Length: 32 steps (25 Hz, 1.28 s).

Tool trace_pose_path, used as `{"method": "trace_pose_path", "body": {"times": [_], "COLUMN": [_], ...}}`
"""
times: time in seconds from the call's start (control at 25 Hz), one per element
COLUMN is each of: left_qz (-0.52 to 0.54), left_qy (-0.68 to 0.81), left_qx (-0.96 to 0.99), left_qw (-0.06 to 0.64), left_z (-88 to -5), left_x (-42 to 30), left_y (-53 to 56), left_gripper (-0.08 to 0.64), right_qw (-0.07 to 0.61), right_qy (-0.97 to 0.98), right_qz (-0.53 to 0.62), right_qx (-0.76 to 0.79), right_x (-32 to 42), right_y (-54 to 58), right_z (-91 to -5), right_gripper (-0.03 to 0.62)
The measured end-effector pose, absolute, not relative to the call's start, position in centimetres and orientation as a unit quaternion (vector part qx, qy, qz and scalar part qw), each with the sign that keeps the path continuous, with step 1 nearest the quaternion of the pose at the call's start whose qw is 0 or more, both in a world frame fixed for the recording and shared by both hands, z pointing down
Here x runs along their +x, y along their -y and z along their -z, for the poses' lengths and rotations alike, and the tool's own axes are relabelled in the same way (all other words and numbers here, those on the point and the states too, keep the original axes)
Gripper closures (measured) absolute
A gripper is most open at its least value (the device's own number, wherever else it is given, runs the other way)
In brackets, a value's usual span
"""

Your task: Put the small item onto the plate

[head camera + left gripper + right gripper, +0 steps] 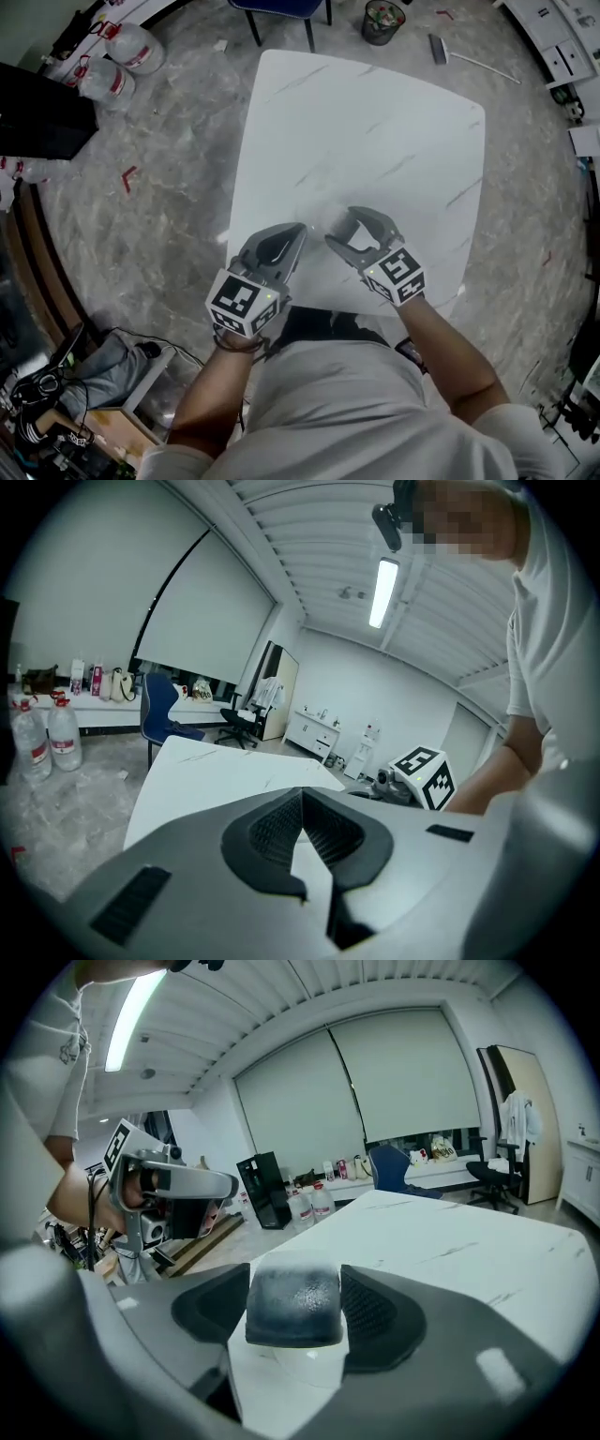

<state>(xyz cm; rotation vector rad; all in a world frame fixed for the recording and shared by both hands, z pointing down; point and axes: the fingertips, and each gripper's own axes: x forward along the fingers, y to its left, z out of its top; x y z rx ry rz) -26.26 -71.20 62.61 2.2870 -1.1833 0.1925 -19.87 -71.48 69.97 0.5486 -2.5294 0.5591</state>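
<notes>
My right gripper (343, 228) hovers low over the near edge of the white marble table (375, 122). In the right gripper view its jaws (293, 1288) are shut on the small item (292, 1309), a rounded dark-grey lump with a pale translucent base. My left gripper (296, 231) sits just to its left, jaws shut and empty, the pads meeting at the tip (301, 797). Each gripper shows in the other's view: the right one's marker cube (424, 775), and the left gripper (173, 1185). I cannot make out a plate in any view.
The table's far half is bare white marble (216, 771). Beyond it stand a blue chair (281, 7) and a waste bin (382, 21). Water bottles (127, 47) and a black cabinet (37, 122) are on the floor at left, cables (56, 394) at lower left.
</notes>
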Motion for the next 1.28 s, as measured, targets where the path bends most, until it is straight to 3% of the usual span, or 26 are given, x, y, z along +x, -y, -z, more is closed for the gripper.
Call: {"method": "trace_pose_path", "body": {"times": [0.56, 1.08, 1.28], "left_qz": [-0.074, -0.072, -0.074], "left_qy": [0.438, 0.449, 0.455], "left_qx": [0.831, 0.821, 0.823], "left_qw": [0.335, 0.346, 0.332], "left_z": [-70.6, -71.5, -70.4], "left_x": [-27.6, -28.4, -28.4], "left_y": [71.0, 70.1, 69.3], "left_gripper": [0.555, 0.555, 0.555], "right_qw": [0.353, 0.386, 0.368], "right_qy": [0.902, 0.898, 0.908], "right_qz": [-0.163, -0.115, -0.096], "right_qx": [0.185, 0.175, 0.177], "right_x": [-21.6, -21.4, -21.5], "right_y": [72.3, 72.1, 72.2], "right_z": [-82.5, -84.4, -82.4], "right_gripper": [0.298, 0.295, 0.295]}}
